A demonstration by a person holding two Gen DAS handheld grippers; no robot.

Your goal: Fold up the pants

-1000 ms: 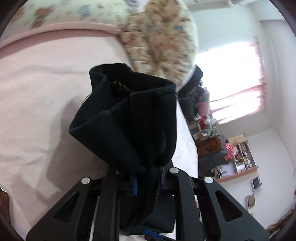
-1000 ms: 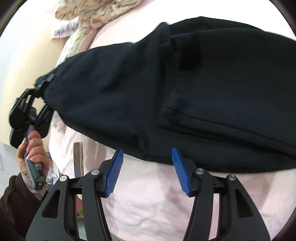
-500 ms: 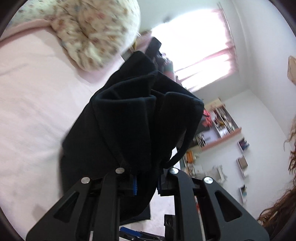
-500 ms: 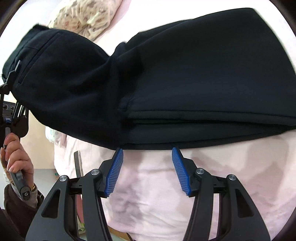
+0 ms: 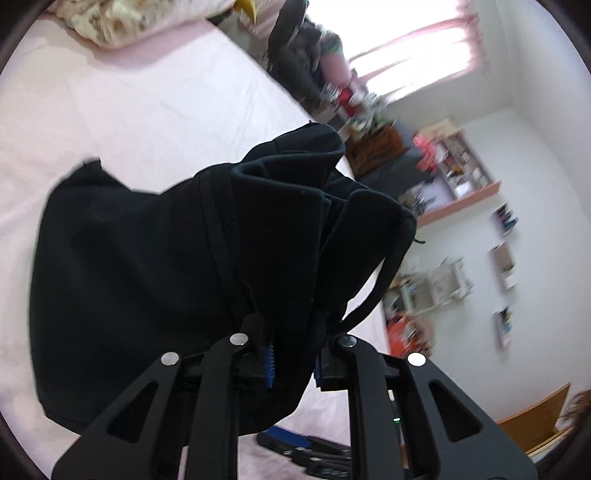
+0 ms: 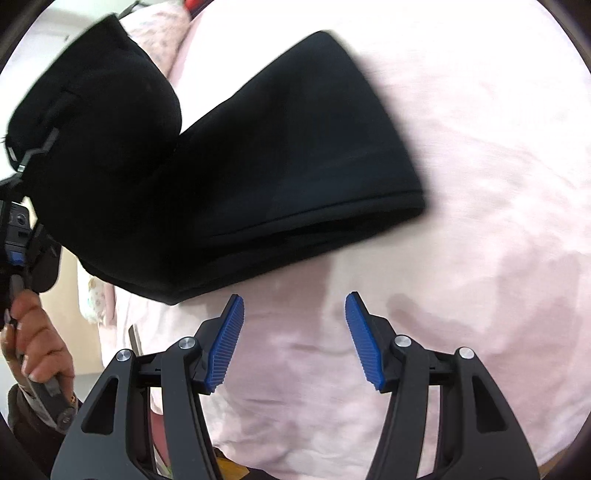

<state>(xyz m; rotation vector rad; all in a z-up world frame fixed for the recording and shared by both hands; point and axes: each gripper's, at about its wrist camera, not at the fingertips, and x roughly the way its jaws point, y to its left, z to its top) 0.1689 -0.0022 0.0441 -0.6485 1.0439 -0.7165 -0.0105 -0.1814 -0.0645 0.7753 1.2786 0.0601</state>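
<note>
The black pants (image 5: 155, 258) lie partly folded on the pink bed sheet (image 5: 129, 107). My left gripper (image 5: 293, 363) is shut on a bunched end of them and holds that end lifted off the bed. In the right wrist view the same pants (image 6: 288, 162) stretch from the lifted end at the upper left down onto the sheet. My right gripper (image 6: 293, 341) stands open just in front of the pants' near edge, over bare sheet, nothing between its blue pads (image 6: 225, 345). A hand (image 6: 35, 347) holds the left gripper's handle at the left edge.
A floral pillow (image 5: 122, 20) lies at the head of the bed. Beyond the bed's far side are a bright window (image 5: 413, 48), cluttered furniture (image 5: 376, 140) and wall shelves (image 5: 461, 188). The pink sheet (image 6: 480, 184) spreads wide to the right of the pants.
The left gripper has swung the held end of the pants across the bed, rolling as it went. The right gripper has slid sideways along the pants' near edge, still open.
</note>
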